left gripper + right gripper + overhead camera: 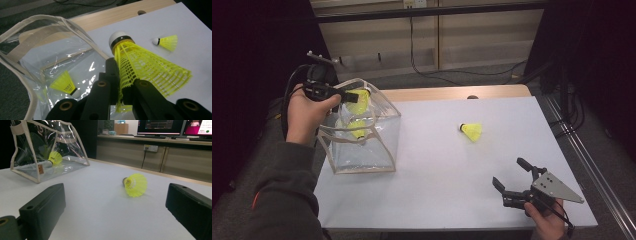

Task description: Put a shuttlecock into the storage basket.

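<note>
The left gripper (343, 95) has its fingers (111, 75) clamped on the netted skirt of a yellow shuttlecock (147, 65), whose white cork tip points away at about 11 o'clock in the left gripper view; in the high view it hangs over the open mouth of the clear bag (384, 145) at the desk's 9 o'clock side. A second shuttlecock (65, 84) lies inside the bag, on its floor. A small tan label (40, 169) on the bag's side is too blurred to read. The right gripper (510, 176), at 5 o'clock on the white desk (447, 165), has its fingers spread wide apart, holding nothing. A third shuttlecock (472, 131) lies loose at the desk's middle, at 11 o'clock from that gripper.
</note>
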